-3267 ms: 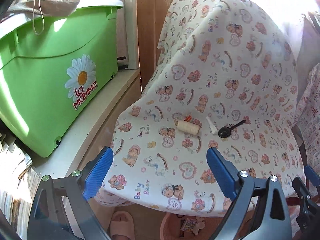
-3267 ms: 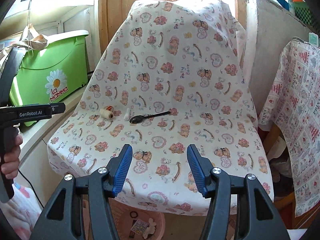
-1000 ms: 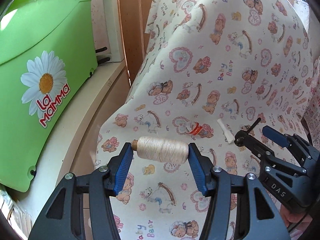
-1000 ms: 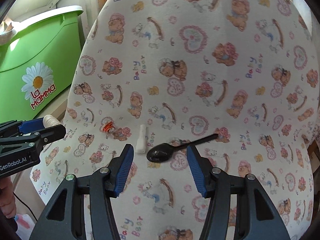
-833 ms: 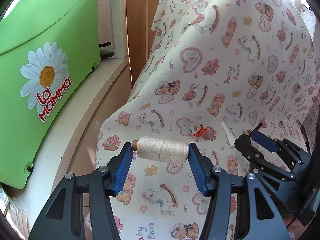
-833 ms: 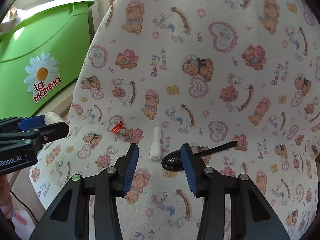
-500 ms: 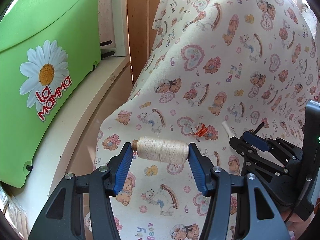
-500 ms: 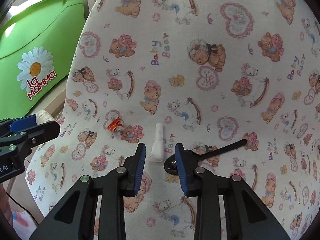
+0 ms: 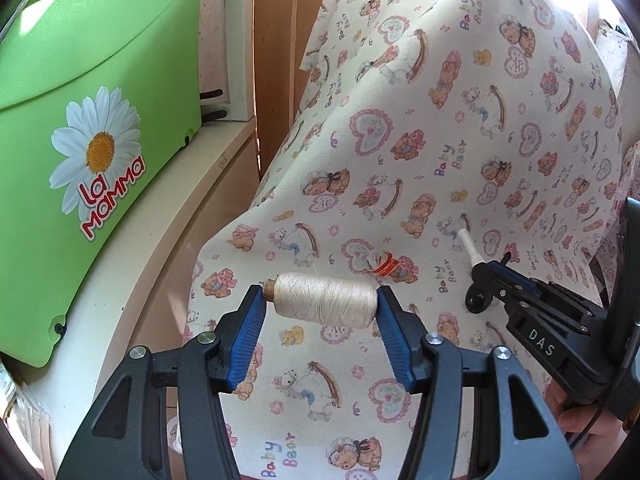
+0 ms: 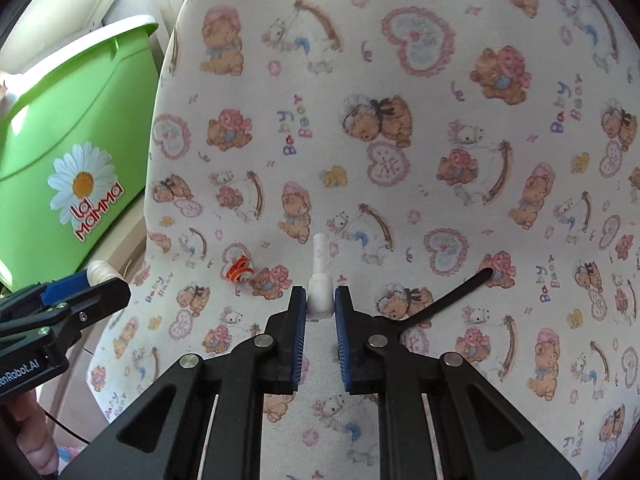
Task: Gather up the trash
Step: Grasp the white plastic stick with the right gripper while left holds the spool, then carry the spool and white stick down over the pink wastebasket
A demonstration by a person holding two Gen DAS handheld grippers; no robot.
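Left wrist view: the left tool (image 9: 321, 300) pinches a thread spool (image 9: 326, 299) above the bear-print chair cover (image 9: 460, 128). Right wrist view: the right tool (image 10: 320, 304) is closing around a white plastic nozzle (image 10: 320, 280) lying on the cover; next, probably lift it, leaving the black spoon (image 10: 452, 294).

Right gripper (image 10: 320, 306) jaws closing, white plastic nozzle (image 10: 320, 280) between pads. Black spoon (image 10: 452, 296) handle seen just right of jaws. Orange ring (image 10: 239, 269) lying left on printed cloth (image 10: 400, 120). Left gripper (image 10: 86, 280) clamped on thread spool (image 10: 100, 270).
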